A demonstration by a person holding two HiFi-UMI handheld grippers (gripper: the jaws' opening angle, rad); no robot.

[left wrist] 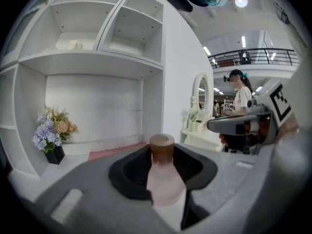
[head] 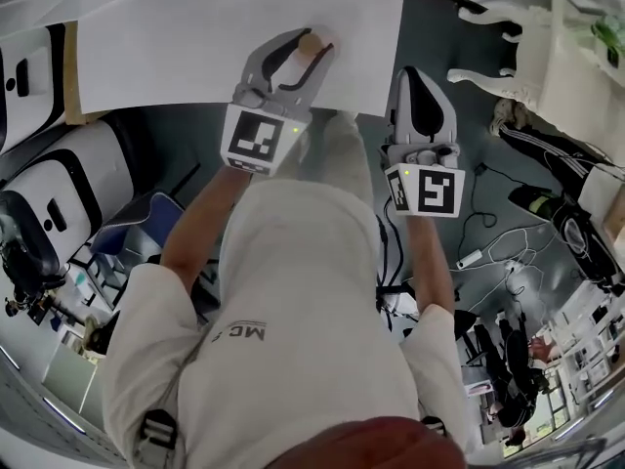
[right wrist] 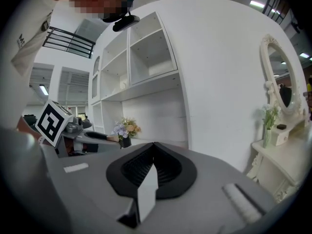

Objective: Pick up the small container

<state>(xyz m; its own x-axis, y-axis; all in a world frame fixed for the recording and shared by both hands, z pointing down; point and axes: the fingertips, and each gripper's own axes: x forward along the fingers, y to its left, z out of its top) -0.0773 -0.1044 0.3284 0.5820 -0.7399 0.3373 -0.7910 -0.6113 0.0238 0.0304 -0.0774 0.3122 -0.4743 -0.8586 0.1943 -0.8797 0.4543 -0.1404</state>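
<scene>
The small container (left wrist: 164, 177) is a pale pink bottle with a brown cap, standing upright between the jaws of my left gripper (left wrist: 162, 165), which is shut on it. In the head view that gripper (head: 309, 55) is held up in front of the white shelf unit (head: 195, 37), and the brown cap (head: 310, 42) shows at its tip. My right gripper (head: 418, 74) hangs beside it to the right with its jaws together and nothing in them. In the right gripper view the black pads (right wrist: 161, 167) meet at a closed seam.
The white shelf unit (left wrist: 92, 62) has open compartments. A flower pot (left wrist: 52, 136) and a pink mat (left wrist: 114, 151) lie on its lower shelf. A white dressing table with an oval mirror (right wrist: 280, 84) stands to the right. Cables (head: 493, 247) run across the floor, and a person (left wrist: 242, 94) stands far off.
</scene>
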